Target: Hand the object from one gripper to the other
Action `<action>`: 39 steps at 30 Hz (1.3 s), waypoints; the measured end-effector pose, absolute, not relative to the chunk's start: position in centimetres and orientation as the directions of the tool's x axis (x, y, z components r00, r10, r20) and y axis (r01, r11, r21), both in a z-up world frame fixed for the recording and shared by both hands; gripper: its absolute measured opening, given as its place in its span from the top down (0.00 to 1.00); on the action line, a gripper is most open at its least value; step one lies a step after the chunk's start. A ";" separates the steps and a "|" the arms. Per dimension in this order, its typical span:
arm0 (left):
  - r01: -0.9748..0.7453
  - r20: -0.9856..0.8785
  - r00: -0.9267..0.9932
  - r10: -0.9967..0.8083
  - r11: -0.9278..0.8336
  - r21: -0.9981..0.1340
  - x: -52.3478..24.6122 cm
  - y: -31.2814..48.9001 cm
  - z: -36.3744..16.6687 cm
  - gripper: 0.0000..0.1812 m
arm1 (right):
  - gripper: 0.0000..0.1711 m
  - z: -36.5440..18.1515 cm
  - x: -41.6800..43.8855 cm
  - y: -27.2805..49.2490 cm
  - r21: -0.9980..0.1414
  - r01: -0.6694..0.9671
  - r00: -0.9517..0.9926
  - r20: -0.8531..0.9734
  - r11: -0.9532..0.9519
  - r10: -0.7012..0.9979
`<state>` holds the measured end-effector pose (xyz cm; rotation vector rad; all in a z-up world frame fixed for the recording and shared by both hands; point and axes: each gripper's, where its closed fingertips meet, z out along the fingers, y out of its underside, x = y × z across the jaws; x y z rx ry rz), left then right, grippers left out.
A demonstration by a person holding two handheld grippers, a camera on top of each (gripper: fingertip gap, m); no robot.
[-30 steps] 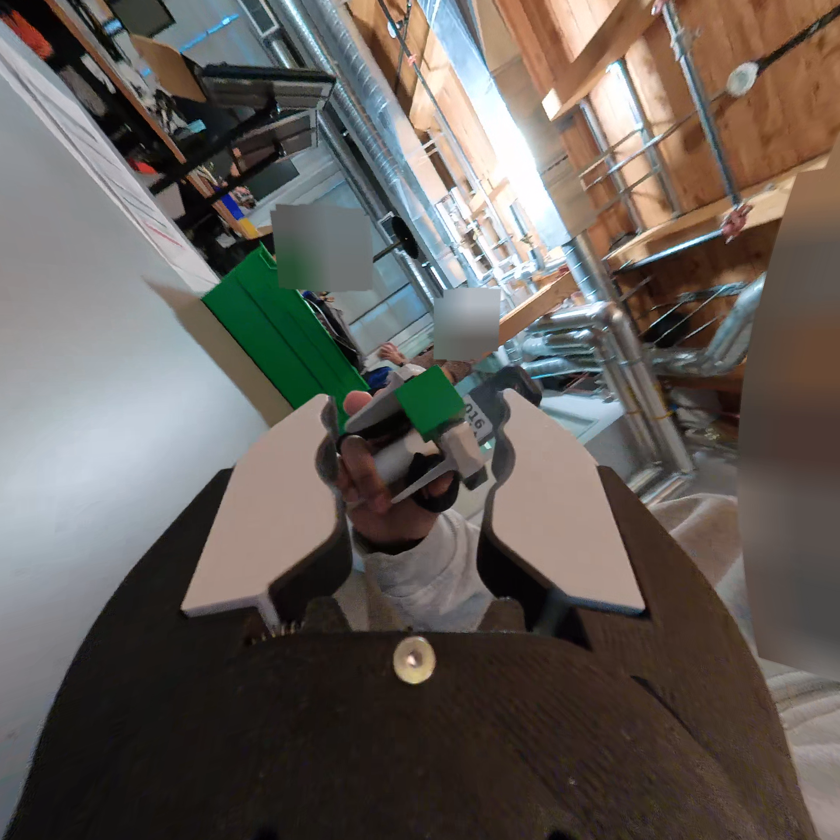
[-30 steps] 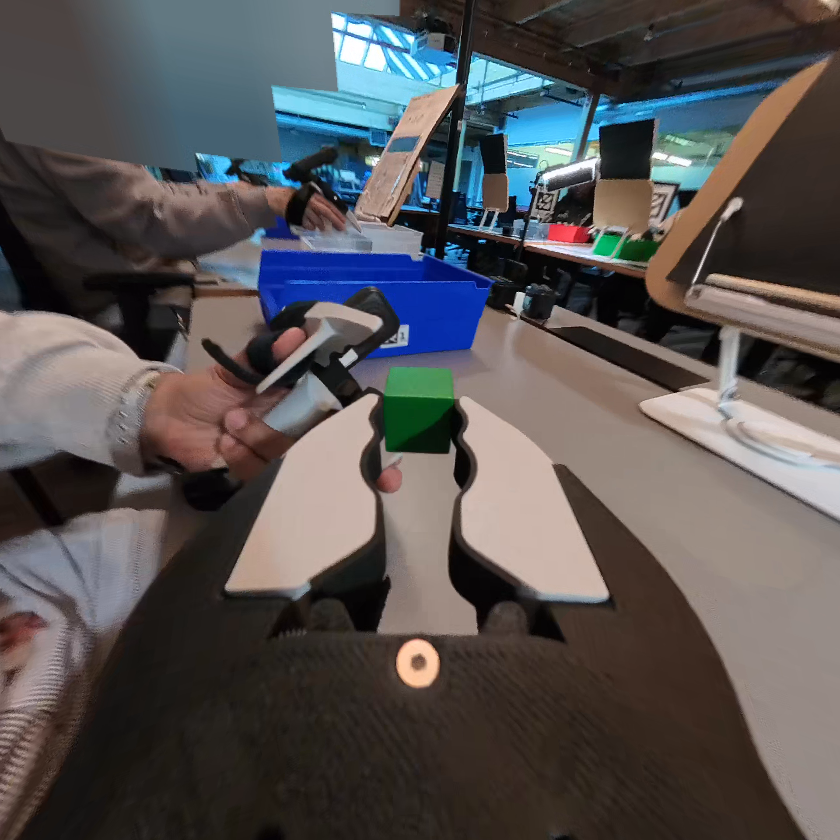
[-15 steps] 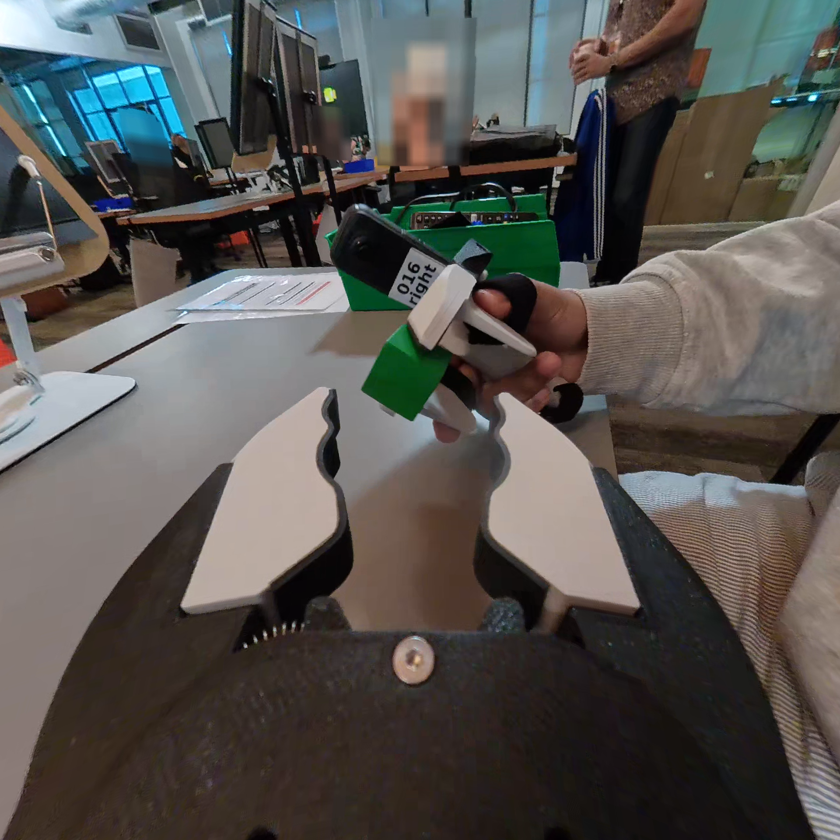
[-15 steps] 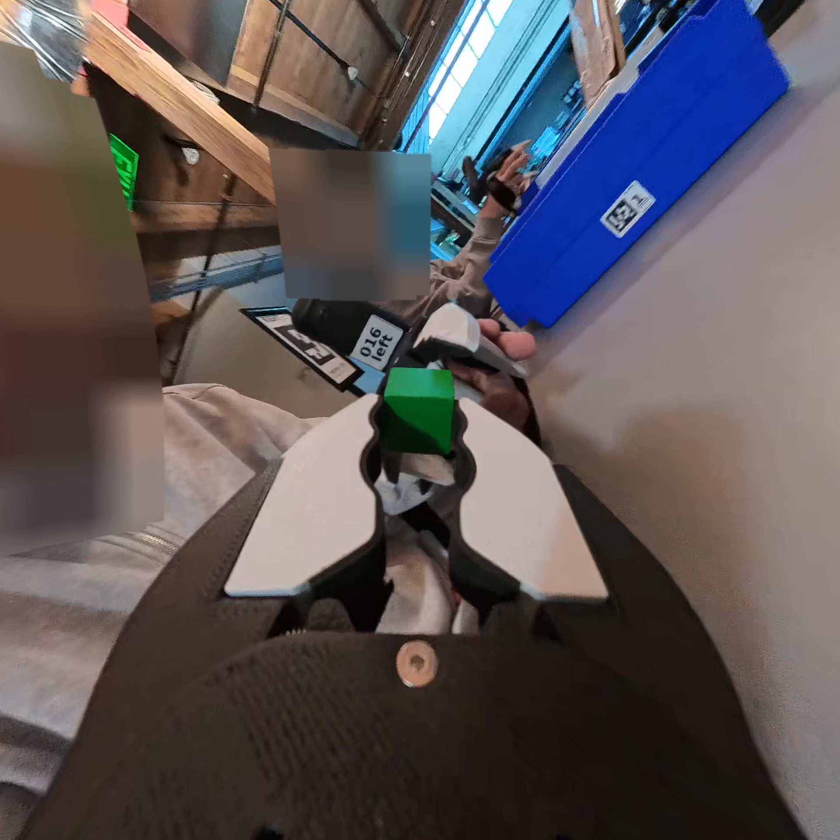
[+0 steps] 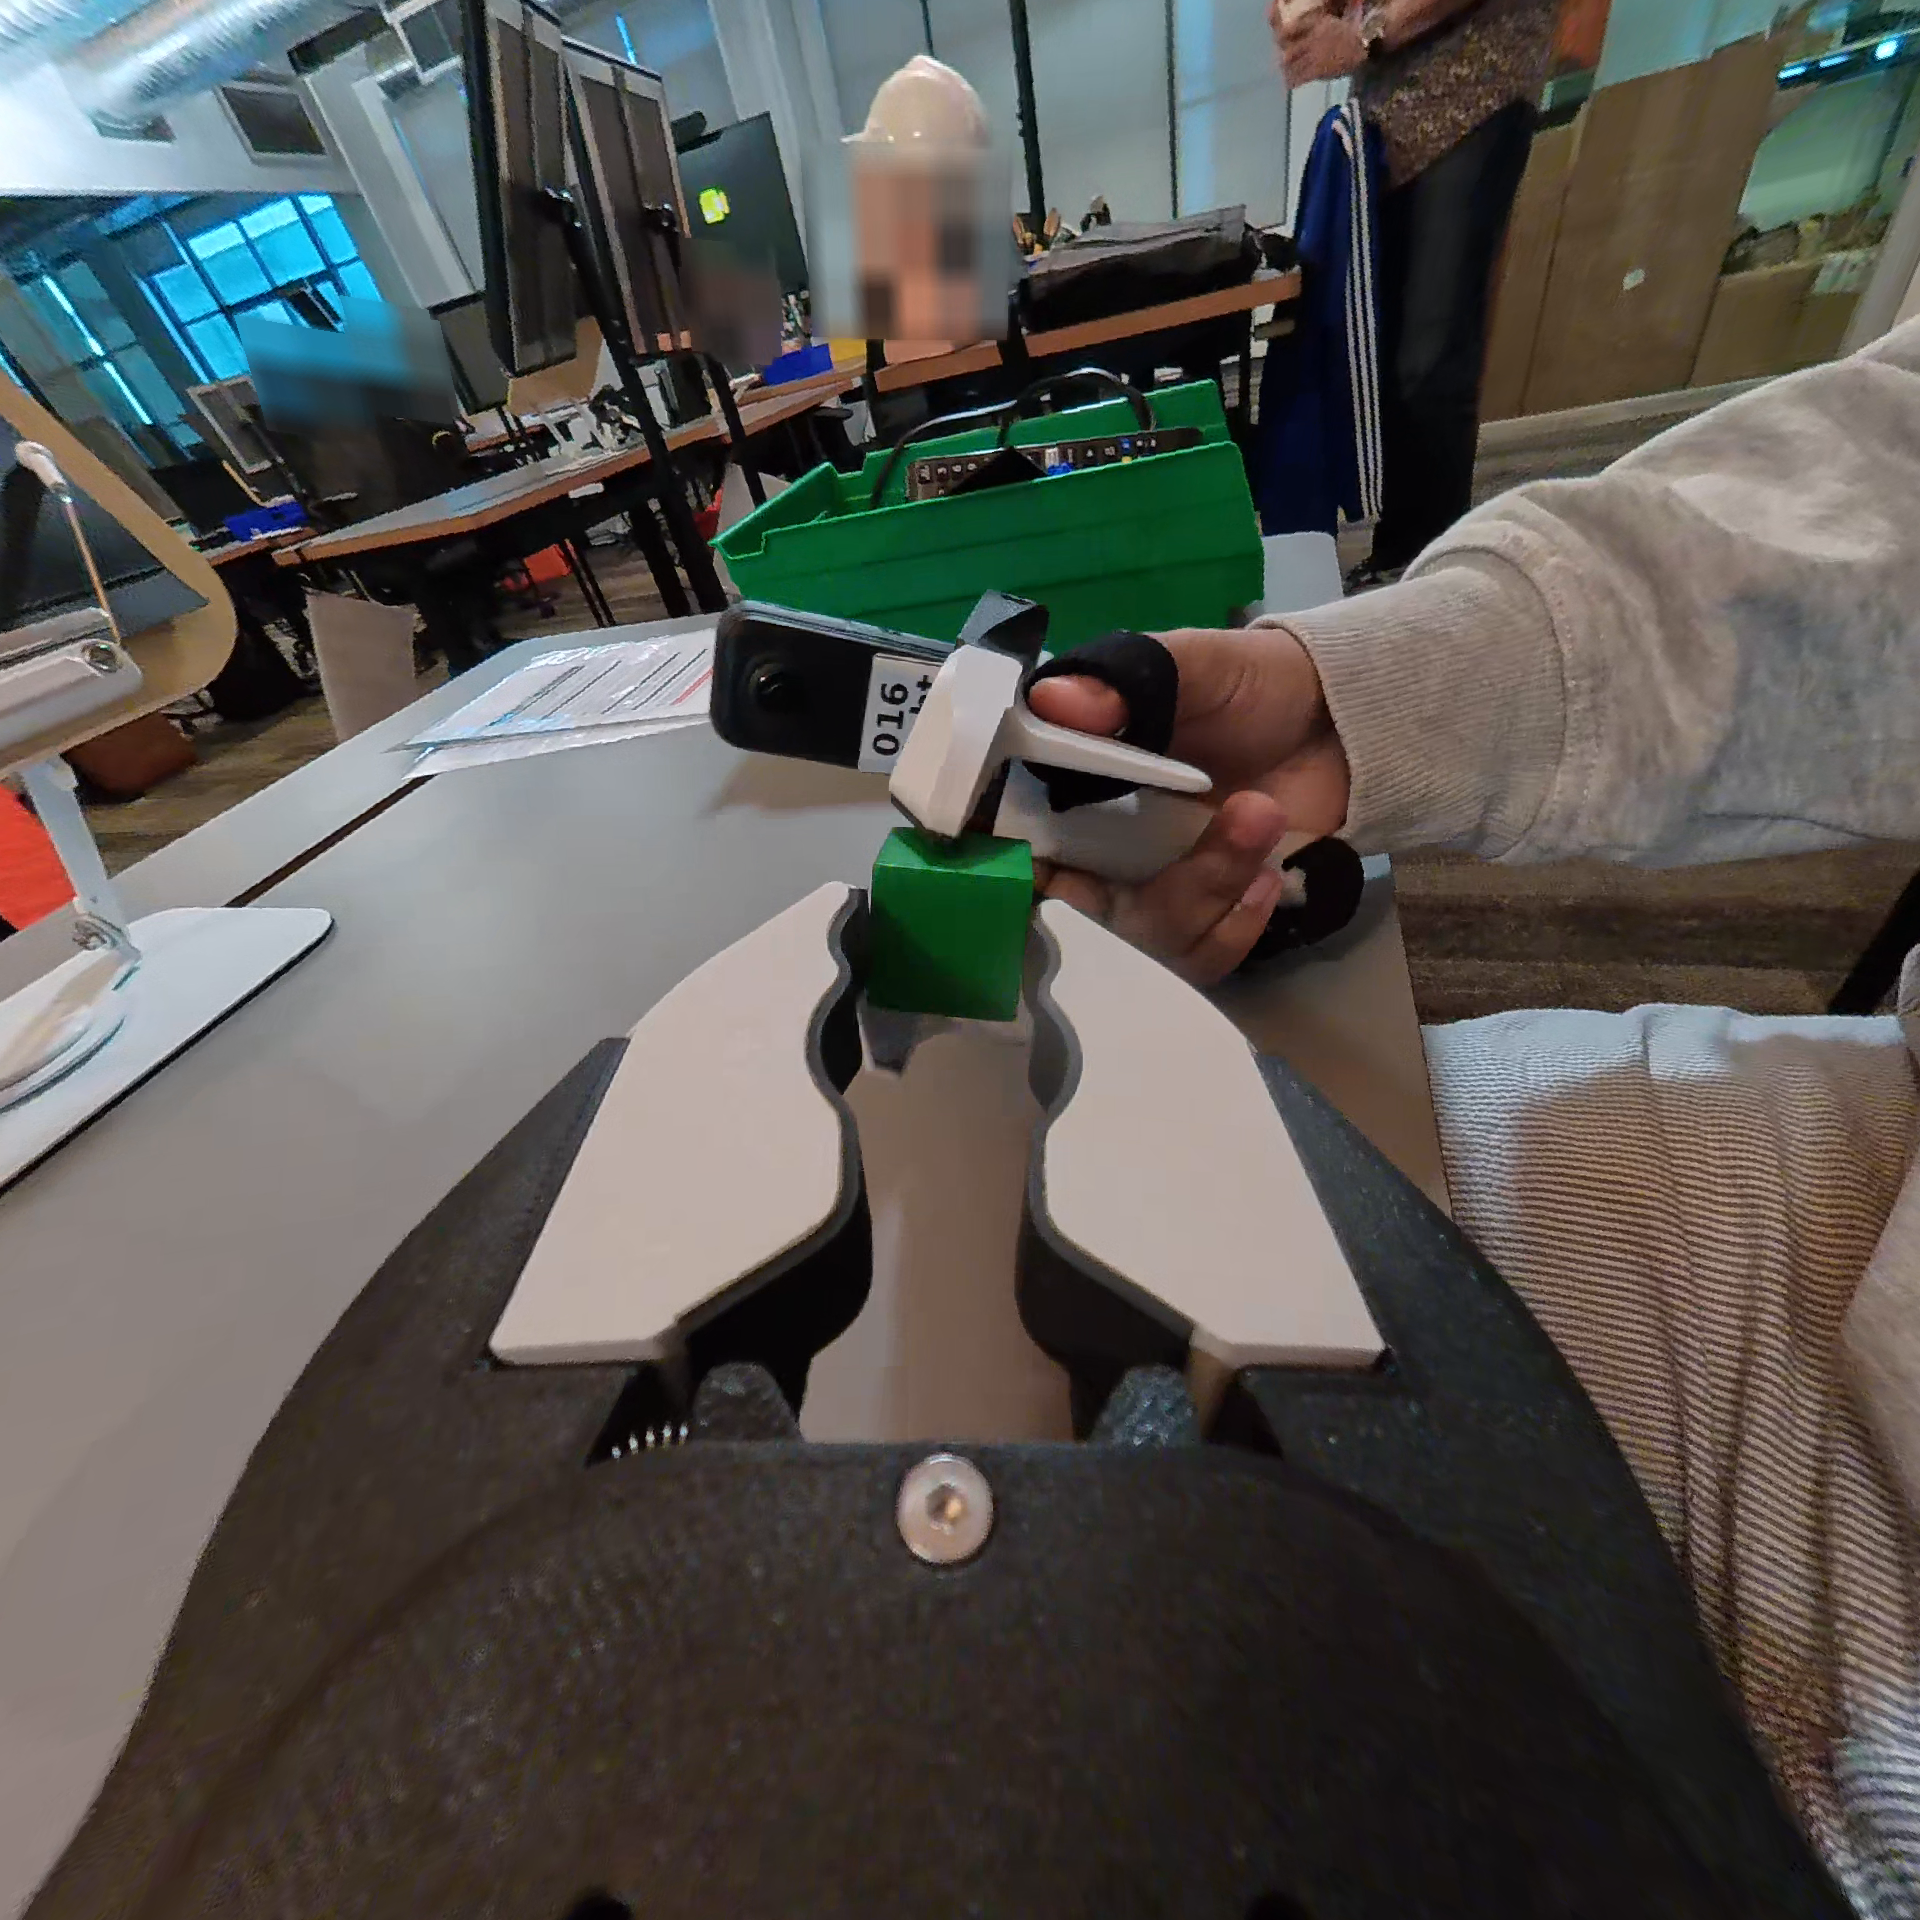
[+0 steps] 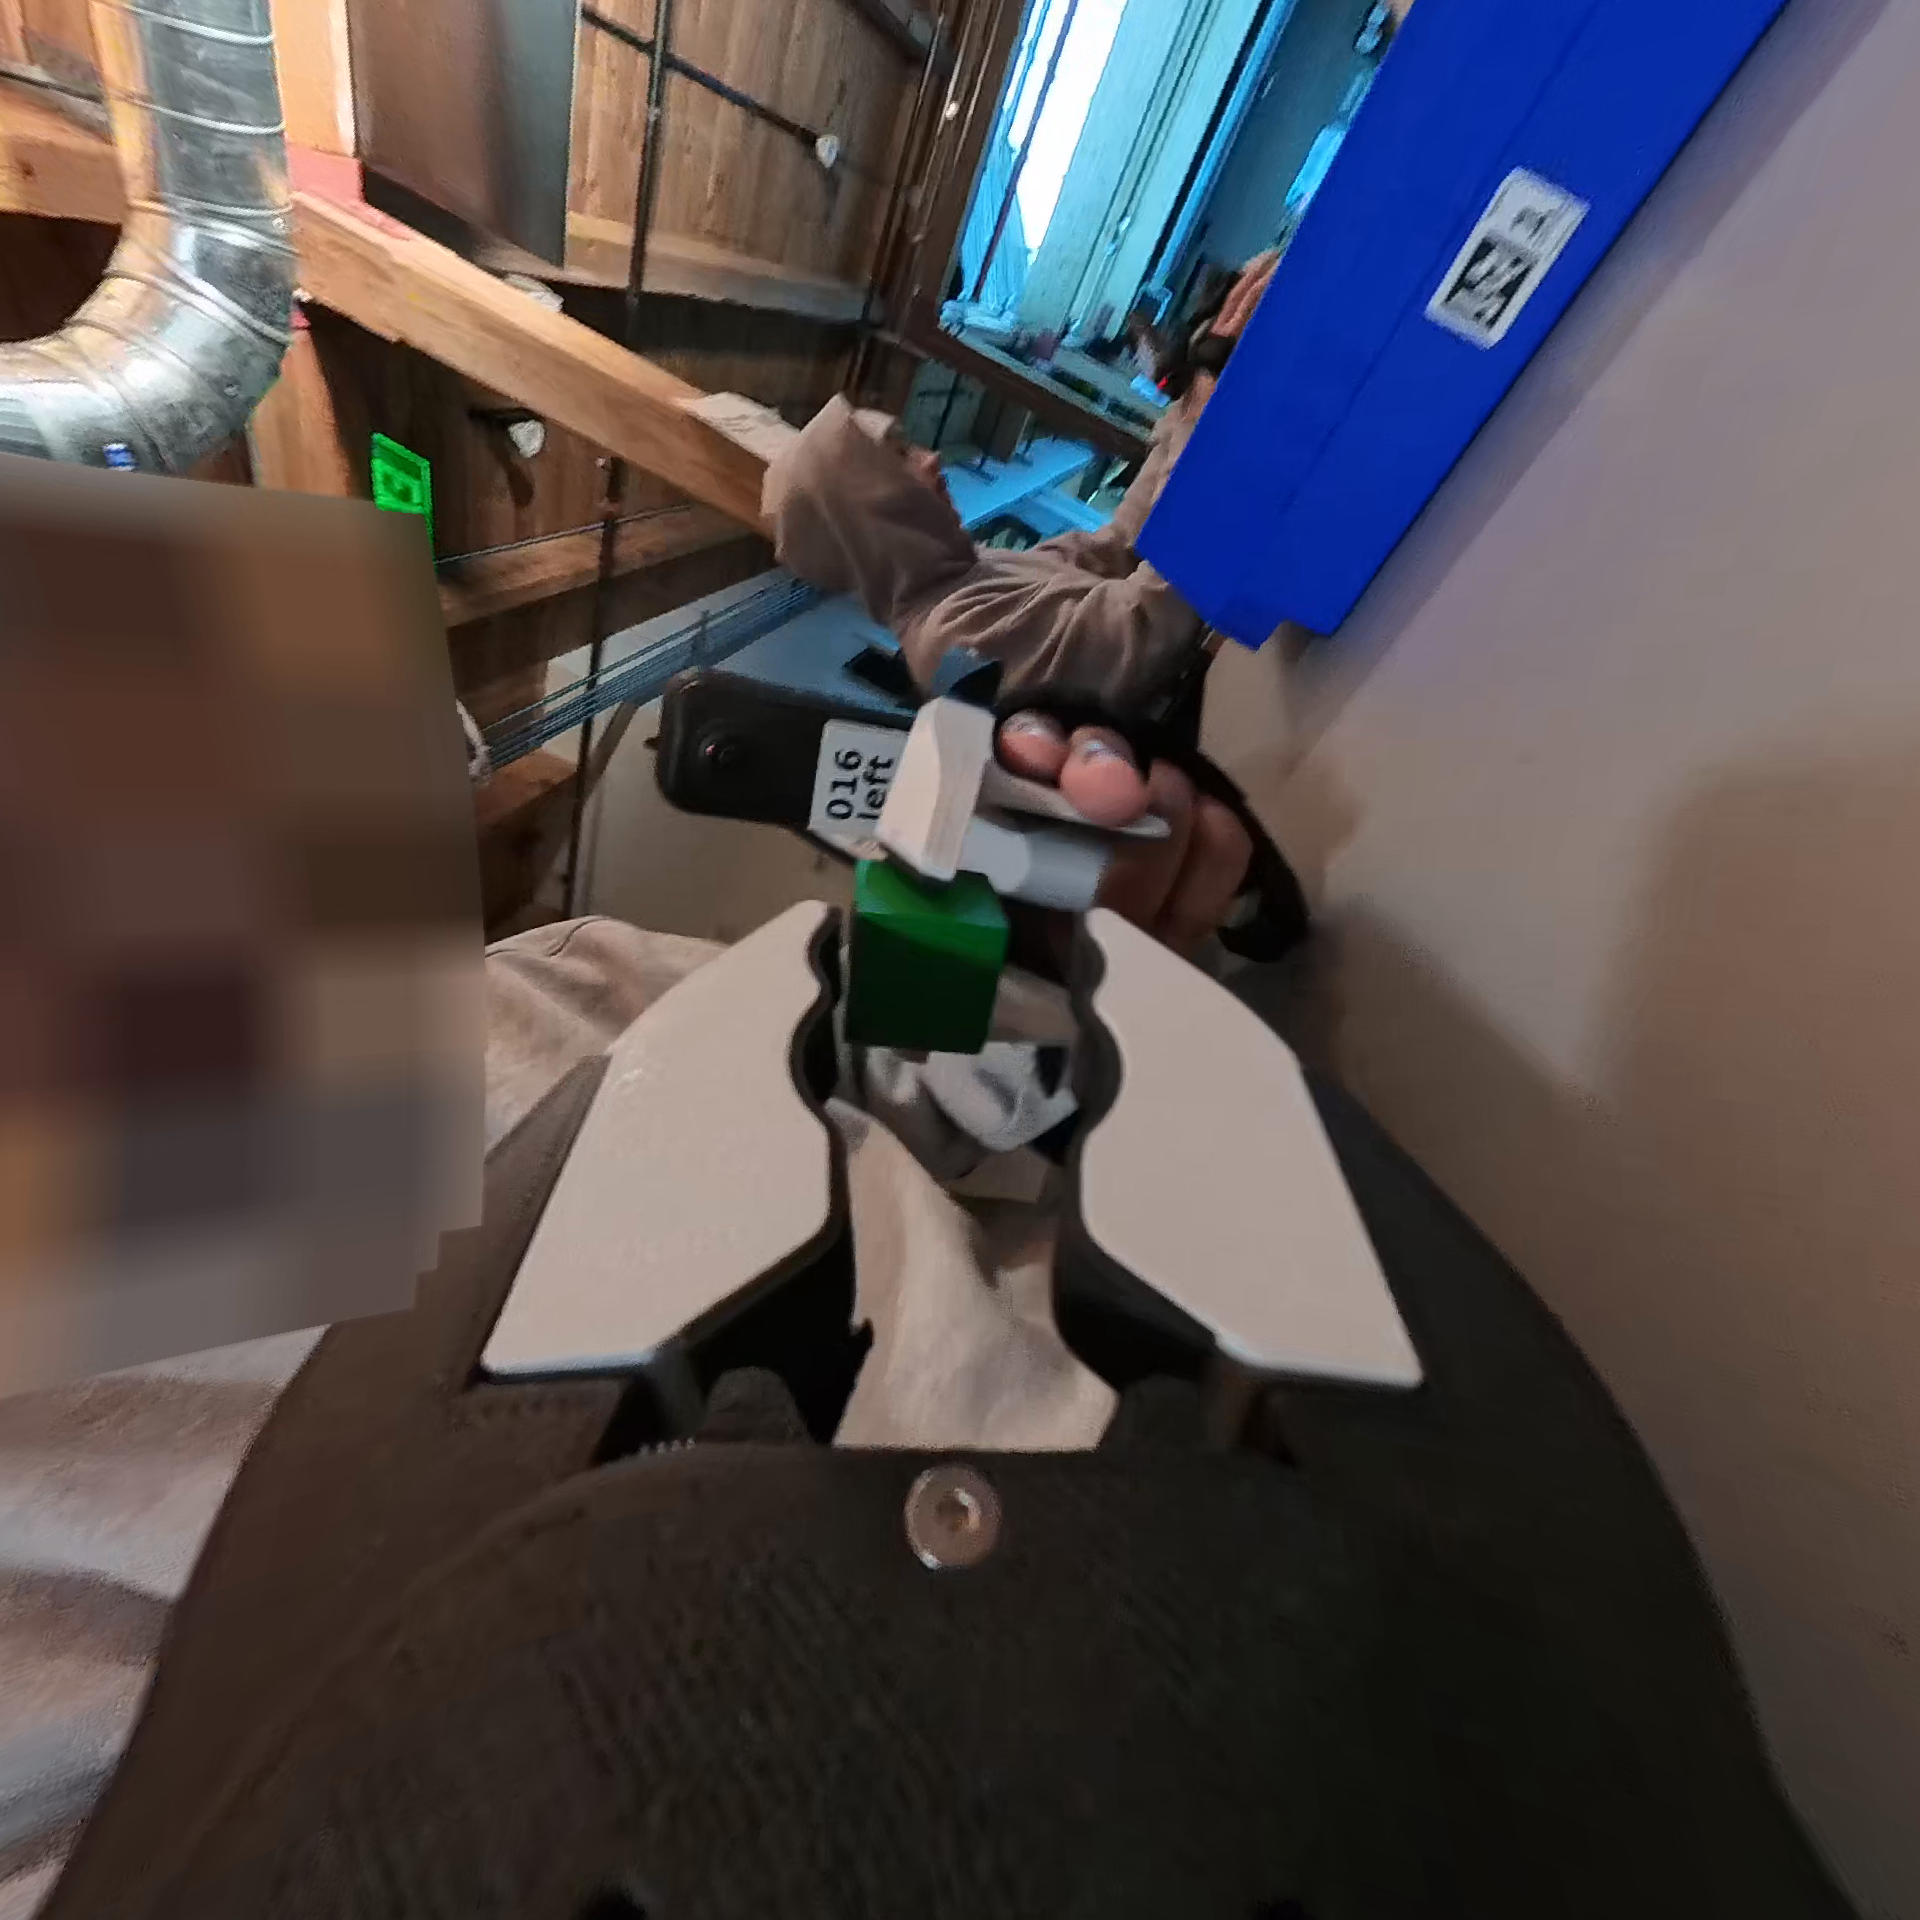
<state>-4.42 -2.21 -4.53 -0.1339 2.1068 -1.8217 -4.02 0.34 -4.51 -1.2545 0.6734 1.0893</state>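
A green cube (image 5: 940, 935) sits between the tips of my left gripper (image 5: 943, 940), which is shut on its two sides and holds it above the grey table (image 5: 468, 935). In the left wrist view one white finger (image 5: 940, 748) of the right gripper, held by a hand in a grey sleeve, rests at the cube's top. In the right wrist view my right gripper (image 6: 961, 930) is open around the cube (image 6: 925, 977), with a clear gap on its right side. The left gripper's finger (image 6: 930, 790) shows just above the cube.
A green bin (image 5: 1039, 540) holding cables stands at the table's far edge, with papers (image 5: 582, 696) beside it. A white stand base (image 5: 156, 987) is at the left. A blue bin (image 6: 1455, 312) lies on the table. A person (image 5: 1434, 208) stands behind. The tips of both grippers are at nearly the same place.
My left gripper has moved up to the cube and shut on it. My right gripper, shut on the cube before, has opened its jaws. Both views have swung.
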 end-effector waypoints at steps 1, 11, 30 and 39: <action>0.153 -0.200 -0.930 -0.307 0.171 -0.973 -4.2 -2.1 -4.6 0.85 | 0.69 -4.6 -3.4 0.3 -0.411 -0.912 0.395 -0.884 -0.010 0.251; 0.162 -0.366 -0.806 -0.465 0.421 -0.893 -0.9 -0.7 -7.1 0.85 | 0.68 -6.0 1.8 -2.3 -0.831 -0.553 0.747 -0.526 0.058 -0.406; 0.248 -0.588 -0.698 -0.408 0.633 -0.733 -0.6 -1.1 -9.3 0.85 | 0.84 -8.4 -0.7 0.0 -0.804 -0.568 0.748 -0.415 -0.177 -0.517; 0.191 -0.463 -0.754 -0.465 0.519 -0.833 -0.8 -1.3 -8.2 0.63 | 0.85 -6.1 0.2 -0.9 -0.834 -0.550 0.760 -0.484 -0.033 -0.433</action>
